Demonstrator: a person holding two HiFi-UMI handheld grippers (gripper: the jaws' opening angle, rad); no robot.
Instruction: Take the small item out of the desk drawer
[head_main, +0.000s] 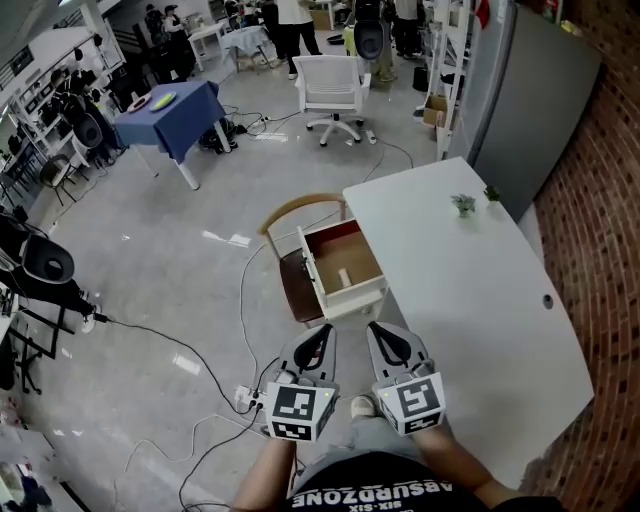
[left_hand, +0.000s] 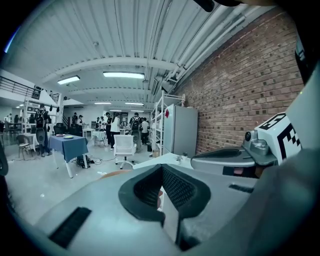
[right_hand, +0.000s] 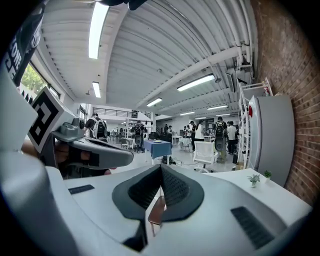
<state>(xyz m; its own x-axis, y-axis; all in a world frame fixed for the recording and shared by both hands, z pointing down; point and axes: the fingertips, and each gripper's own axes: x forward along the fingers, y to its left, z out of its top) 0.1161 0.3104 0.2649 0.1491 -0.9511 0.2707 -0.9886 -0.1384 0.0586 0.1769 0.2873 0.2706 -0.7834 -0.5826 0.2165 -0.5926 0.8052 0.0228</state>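
Observation:
The desk drawer (head_main: 313, 277) stands pulled open at the left edge of the white desk (head_main: 470, 300). A small pale block (head_main: 345, 278) lies on its wooden floor. Both grippers are held close to the person's body, short of the drawer and below it in the head view. My left gripper (head_main: 317, 342) is shut and empty, its tips pointing at the drawer's near corner. My right gripper (head_main: 389, 344) is also shut with nothing held. In the left gripper view the left gripper (left_hand: 161, 170) has its pads meeting; the right gripper (right_hand: 161, 170) looks the same in its own view.
A wooden chair (head_main: 297, 209) stands against the drawer's left side, its seat (head_main: 296, 290) under the drawer. Two tiny plants (head_main: 464, 204) sit at the desk's far end. A brick wall (head_main: 600, 250) runs along the right. Cables and a power strip (head_main: 248, 398) lie on the floor at left.

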